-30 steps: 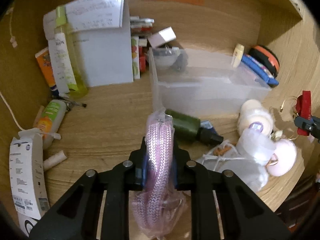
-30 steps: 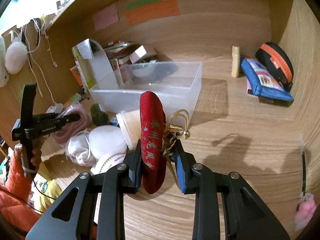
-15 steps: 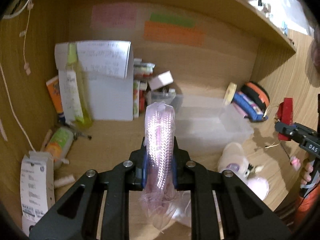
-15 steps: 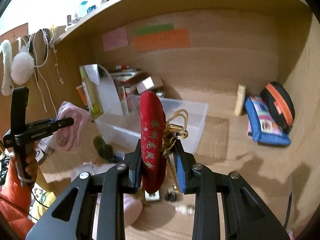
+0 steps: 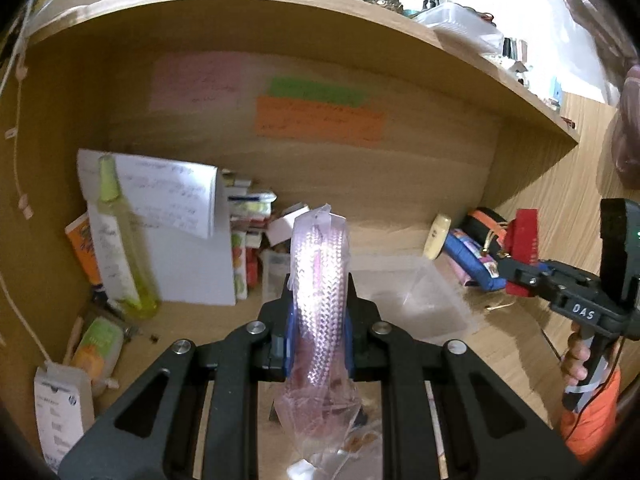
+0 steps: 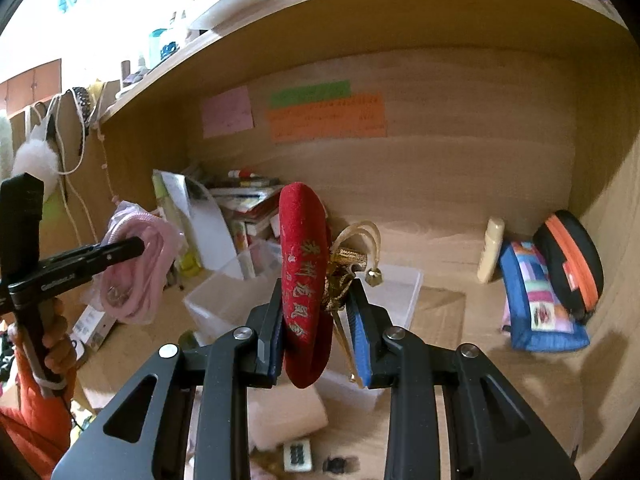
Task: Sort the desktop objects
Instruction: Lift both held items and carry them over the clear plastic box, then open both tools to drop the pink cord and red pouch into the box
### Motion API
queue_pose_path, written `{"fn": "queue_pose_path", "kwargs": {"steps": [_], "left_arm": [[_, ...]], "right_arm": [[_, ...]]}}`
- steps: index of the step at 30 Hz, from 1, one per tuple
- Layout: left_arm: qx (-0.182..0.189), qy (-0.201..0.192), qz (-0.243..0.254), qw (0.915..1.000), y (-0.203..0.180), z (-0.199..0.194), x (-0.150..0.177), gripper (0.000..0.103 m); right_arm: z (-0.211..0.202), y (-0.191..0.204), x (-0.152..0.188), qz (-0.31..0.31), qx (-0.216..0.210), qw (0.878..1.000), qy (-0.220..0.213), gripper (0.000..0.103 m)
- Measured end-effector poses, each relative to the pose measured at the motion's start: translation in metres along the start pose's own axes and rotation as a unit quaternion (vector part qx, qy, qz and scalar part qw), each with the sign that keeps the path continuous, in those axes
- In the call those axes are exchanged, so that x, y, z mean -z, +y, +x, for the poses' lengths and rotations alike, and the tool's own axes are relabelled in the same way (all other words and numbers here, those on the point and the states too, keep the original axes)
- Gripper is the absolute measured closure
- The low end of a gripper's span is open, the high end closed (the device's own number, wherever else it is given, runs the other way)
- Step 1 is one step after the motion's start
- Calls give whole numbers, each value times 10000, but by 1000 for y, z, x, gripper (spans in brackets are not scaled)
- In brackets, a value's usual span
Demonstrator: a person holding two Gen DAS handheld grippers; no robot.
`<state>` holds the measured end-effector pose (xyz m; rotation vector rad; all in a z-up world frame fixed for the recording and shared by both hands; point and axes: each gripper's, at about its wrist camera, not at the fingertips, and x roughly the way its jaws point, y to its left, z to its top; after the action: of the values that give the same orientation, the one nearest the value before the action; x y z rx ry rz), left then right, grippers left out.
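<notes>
My left gripper (image 5: pixel 319 312) is shut on a coiled pink braided cable in a clear bag (image 5: pixel 319 280), held up in the air above the desk. The same pink cable (image 6: pixel 140 264) and the left gripper (image 6: pixel 132 246) show at the left of the right wrist view. My right gripper (image 6: pixel 318 320) is shut on a red embroidered charm pouch (image 6: pixel 302 280) with a gold cord and bell (image 6: pixel 356 256). The pouch (image 5: pixel 520 240) and right gripper (image 5: pixel 516 276) also appear at the right of the left wrist view. A clear plastic bin (image 5: pixel 404 300) (image 6: pixel 240 296) sits on the desk below and beyond both grippers.
At the back left stand a yellow-green bottle (image 5: pixel 120 248), white paper (image 5: pixel 176 216) and small boxes (image 5: pixel 248 232). At the back right lie a cream tube (image 6: pixel 490 250), a blue pouch (image 6: pixel 536 304) and a black-and-orange case (image 6: pixel 568 256). A shelf board (image 6: pixel 400 12) hangs overhead.
Both grippers have risen from the desk with their loads; the clutter on the desktop has dropped low or out of view, and the back wall notes and the shelf have come into view.
</notes>
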<state>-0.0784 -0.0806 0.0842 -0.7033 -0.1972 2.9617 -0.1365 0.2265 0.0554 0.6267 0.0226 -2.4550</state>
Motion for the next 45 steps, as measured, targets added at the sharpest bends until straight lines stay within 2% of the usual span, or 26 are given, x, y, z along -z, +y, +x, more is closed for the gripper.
{"fn": "queue_pose_path", "kwargs": {"steps": [6,11,15,18,21,27,38,45], "left_arm": [[79,60,-119,9999,1,22,-13,85],[159,302,-311,9989,8,48,-20,85],[255,660,-383,9968,13,78,-18,85],[174,870,-397,9953,16,99,-11,85],[103,853,-474,9952,19,107,-8,85],[143,1027,-376,9939,14,124,0,85],[36,1518,-252,9881,5,152,18,85],[-195,1408,-37,9898,-3,144,22,85]], "right_arm": [[24,0,-11,-5,-50,9999,113,78],[53,-3,-11,61,-35,9993,373,78],[80,-8,-3,168,72,9977,645,78],[96,-11,6,240,178,9962,819,78],[108,-14,15,244,167,9941,1041,78],[121,-11,23,121,231,9916,1263,77],[119,-6,24,39,362,9914,1255,75],[125,-2,26,-31,430,9903,1323,75]]}}
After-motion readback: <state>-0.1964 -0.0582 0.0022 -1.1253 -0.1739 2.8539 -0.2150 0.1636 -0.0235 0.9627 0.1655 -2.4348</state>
